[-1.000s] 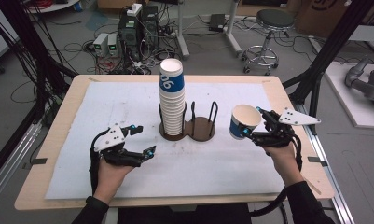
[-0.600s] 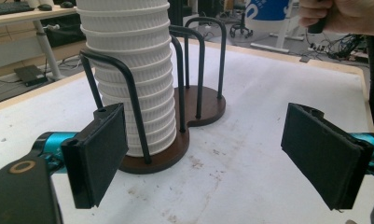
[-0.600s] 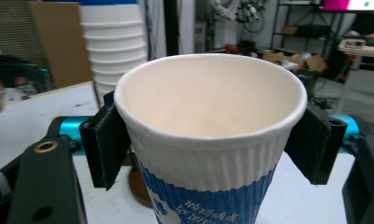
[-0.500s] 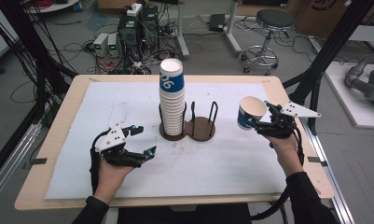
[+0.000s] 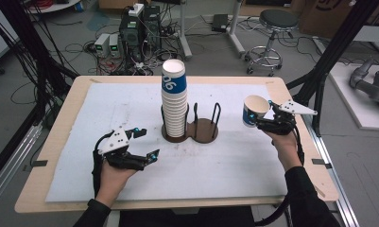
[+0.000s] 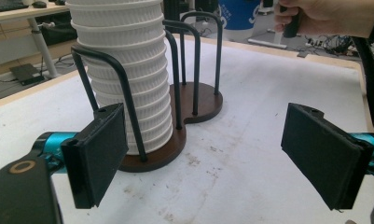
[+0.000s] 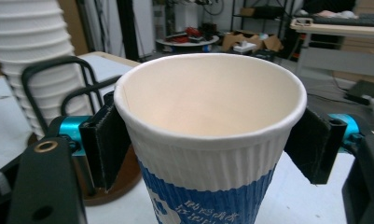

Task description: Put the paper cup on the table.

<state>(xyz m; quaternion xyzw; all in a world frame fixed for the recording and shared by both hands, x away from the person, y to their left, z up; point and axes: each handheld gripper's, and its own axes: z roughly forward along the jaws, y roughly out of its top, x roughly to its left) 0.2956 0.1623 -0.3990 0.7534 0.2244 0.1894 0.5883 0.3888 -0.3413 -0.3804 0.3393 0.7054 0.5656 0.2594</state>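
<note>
The right tongs [image 5: 265,118] grip a paper cup [image 5: 253,110] right of the holder's empty ring [image 5: 207,128]; the left tongs [image 5: 144,144] gape wide.

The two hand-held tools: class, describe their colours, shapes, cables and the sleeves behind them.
The left tool and right tool are black with teal joints, flat rectangular black pads, a grey three-cornered plate on top, and a black trailing cable. Both sleeves are black.

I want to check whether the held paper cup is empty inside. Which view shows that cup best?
The right gripper view: the paper cup sits close between the jaws, mouth toward the camera, inside bare. The high view shows the cup small in the right gripper; the left gripper view catches just its blue wall at the top edge.
</note>
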